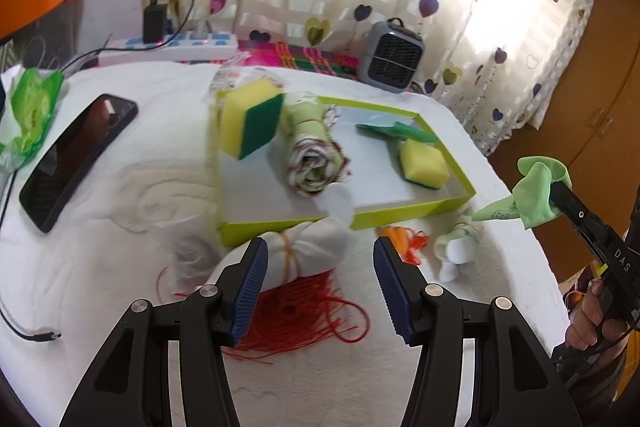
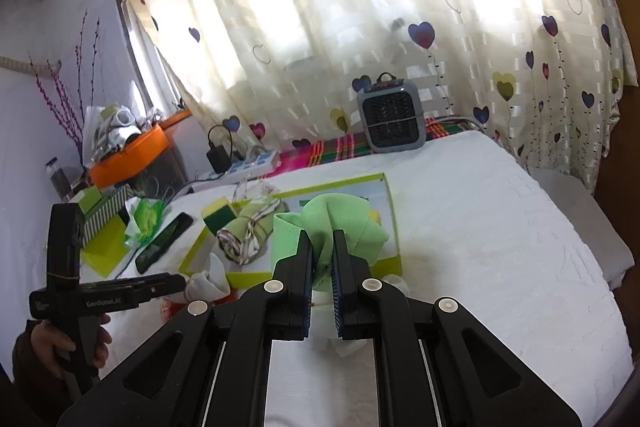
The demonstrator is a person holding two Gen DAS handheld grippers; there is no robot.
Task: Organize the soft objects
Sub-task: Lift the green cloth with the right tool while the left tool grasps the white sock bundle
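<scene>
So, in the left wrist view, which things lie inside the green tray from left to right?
Yellow-green sponge → rolled cloth → small yellow sponge, all within the green tray.

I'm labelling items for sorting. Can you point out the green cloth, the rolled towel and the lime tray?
green cloth (image 2: 340,219): right wrist view, on its bunched folds above the tongs.
rolled towel (image 1: 314,155): left wrist view, on the roll's middle.
lime tray (image 1: 400,217): left wrist view, on its near wall.
</scene>
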